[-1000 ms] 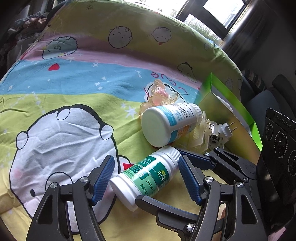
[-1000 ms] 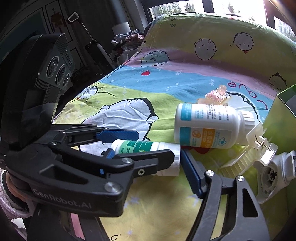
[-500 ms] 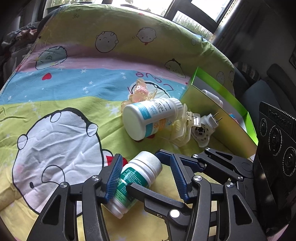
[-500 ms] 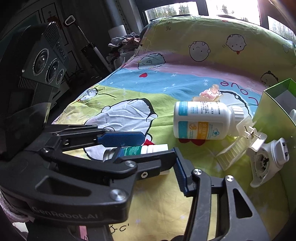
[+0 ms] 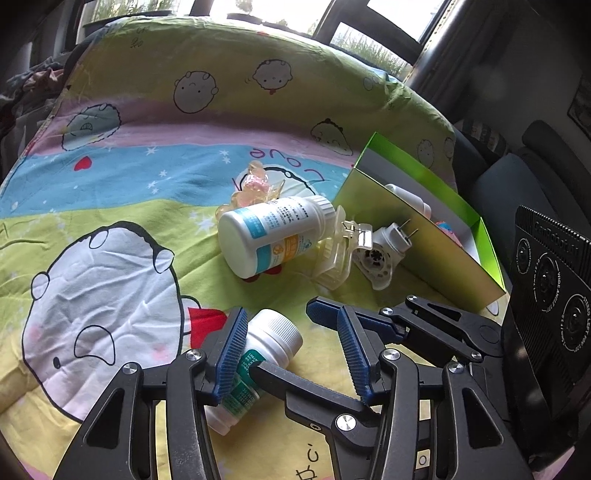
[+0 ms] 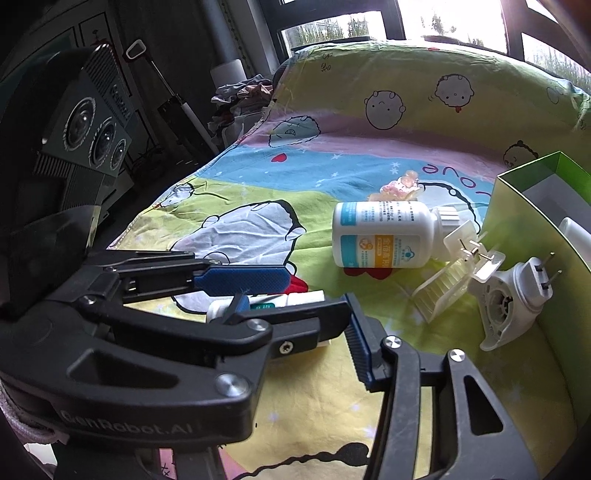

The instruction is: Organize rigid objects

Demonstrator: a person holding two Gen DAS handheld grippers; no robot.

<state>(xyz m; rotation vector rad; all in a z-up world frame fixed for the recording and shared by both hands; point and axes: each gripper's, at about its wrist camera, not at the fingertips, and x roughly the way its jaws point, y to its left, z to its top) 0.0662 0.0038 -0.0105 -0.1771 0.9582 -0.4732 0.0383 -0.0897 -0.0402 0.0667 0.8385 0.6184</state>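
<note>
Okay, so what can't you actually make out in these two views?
Green-labelled bottle: right wrist view, the right gripper's own finger covers most of it; whether it's gripped is unclear.
Green box contents: left wrist view, its near wall hides all but a white top and a pink bit.
Pink hair clip: right wrist view, partly behind the larger bottle.
Label print: too small in both.

Daylight enters through the windows behind, blowing them out with glare. The bedsheet is evenly lit; fisheye edges curve and darken, corners black
</note>
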